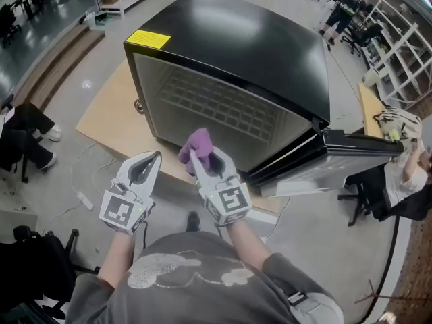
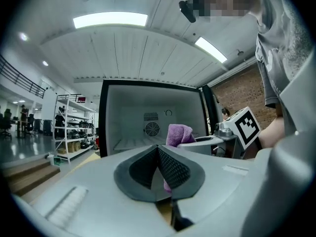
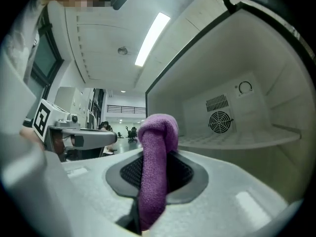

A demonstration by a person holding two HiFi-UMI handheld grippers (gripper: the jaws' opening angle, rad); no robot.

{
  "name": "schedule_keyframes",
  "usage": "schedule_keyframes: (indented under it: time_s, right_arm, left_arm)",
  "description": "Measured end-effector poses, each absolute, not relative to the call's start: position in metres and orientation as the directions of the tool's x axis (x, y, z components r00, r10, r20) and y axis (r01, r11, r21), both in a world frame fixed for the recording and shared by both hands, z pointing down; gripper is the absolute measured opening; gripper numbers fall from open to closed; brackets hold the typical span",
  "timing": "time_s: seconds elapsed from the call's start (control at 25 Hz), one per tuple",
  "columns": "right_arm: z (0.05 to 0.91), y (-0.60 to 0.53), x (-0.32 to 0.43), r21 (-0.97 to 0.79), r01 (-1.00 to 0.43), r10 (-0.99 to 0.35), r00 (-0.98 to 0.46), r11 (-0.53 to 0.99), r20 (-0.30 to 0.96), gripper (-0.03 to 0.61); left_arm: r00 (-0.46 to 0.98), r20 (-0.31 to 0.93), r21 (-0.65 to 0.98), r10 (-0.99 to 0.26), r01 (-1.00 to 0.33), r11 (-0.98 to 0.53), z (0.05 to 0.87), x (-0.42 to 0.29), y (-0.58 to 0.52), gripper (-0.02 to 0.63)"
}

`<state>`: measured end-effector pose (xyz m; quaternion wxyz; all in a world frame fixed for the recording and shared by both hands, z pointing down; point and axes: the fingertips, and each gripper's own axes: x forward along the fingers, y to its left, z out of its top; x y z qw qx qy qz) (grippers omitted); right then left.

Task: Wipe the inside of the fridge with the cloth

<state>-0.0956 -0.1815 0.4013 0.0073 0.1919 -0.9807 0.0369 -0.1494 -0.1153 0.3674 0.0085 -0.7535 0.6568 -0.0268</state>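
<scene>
Left tongs [image 1: 151, 159], closed and empty, point toward 1 o'clock. Right tongs [image 1: 206, 162] clamp the purple cloth [image 1: 200, 144], long axis along the jaws, folded end toward 12 o'clock, before the open fridge [image 1: 270, 52]. Forearms extended, side by side.

**Fig. Materials and surface finishes at the open fridge.**
Fridge [image 1: 270, 46]: glossy black shell with soft highlights. Its liner [image 3: 256, 68] looks like smooth, matt white plastic, and the yellow label [image 1: 148, 39] is flat and paper-like. Cloth [image 1: 200, 142]: purple, soft and matt, with a fine towelling nap. Left claw [image 2: 158, 149] and right claw [image 3: 155, 157]: smooth, matt, pale-grey plastic shells. Pads [image 2: 174, 171]: dark and rubber-like, with a fine cross-hatched grain. Board [image 1: 108, 120] under the fridge: pale, bare wood, matt. Floor [image 1: 61, 174]: smooth grey with a faint sheen.
</scene>
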Motion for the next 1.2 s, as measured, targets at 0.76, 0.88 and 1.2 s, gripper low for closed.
schedule_keyframes:
  time_s: [0.76,0.88,1.2]
  right_arm:
    - [0.342,-0.234,-0.174,-0.02,-0.495,-0.495,-0.868,0.869,-0.047,0.074]
    - [0.326,-0.245,-0.187,-0.03,-0.528,-0.529,-0.846,0.849,-0.06,0.074]
    - [0.32,-0.286,-0.215,-0.005,-0.573,-0.573,-0.82,0.82,0.007,0.074]
  left_arm:
    - [0.236,-0.006,-0.083,-0.972,-0.968,-0.235,0.337,-0.221,-0.186,0.011]
    - [0.259,-0.023,-0.083,-0.966,-0.963,-0.256,0.328,-0.235,-0.189,0.011]
    - [0.304,-0.041,-0.081,-0.952,-0.951,-0.3,0.322,-0.251,-0.2,0.011]
